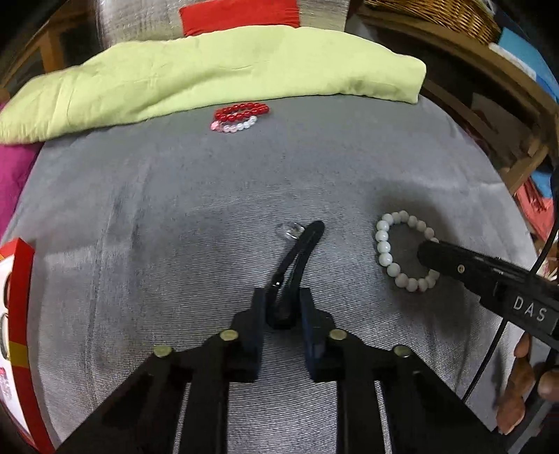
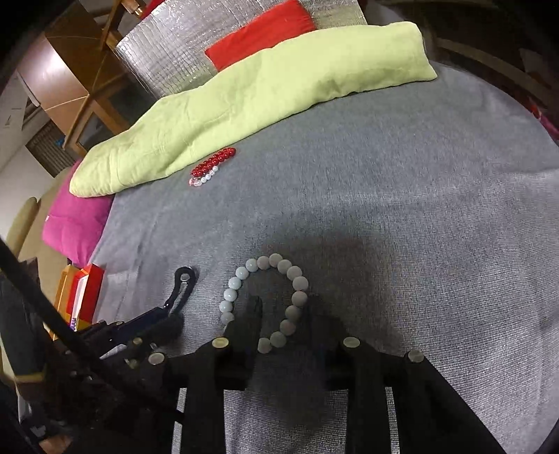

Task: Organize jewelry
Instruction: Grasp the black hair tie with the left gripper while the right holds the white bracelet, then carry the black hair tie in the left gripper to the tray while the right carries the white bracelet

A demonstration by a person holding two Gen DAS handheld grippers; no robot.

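A black hair clip [image 1: 297,255] lies on the grey cloth, its near end between the fingers of my left gripper [image 1: 282,307], which is shut on it. A small clear stone [image 1: 291,230] sits at the clip's far tip. A white bead bracelet [image 1: 391,251] lies to the right; in the right wrist view it [image 2: 297,283] lies around one finger of my right gripper [image 2: 283,314], which is open, with the right side of the loop between its fingers. A red bead bracelet [image 1: 244,110] and a pink-and-clear one [image 1: 232,126] lie far back by the green cushion.
A green cushion [image 1: 209,80] runs along the back, with a red cushion [image 1: 241,15] and silver quilted backing behind it. A pink cushion [image 2: 75,227] lies at the left. A red-and-white box [image 1: 17,335] stands at the left edge. Wooden furniture and a wicker basket [image 1: 447,17] are at the right.
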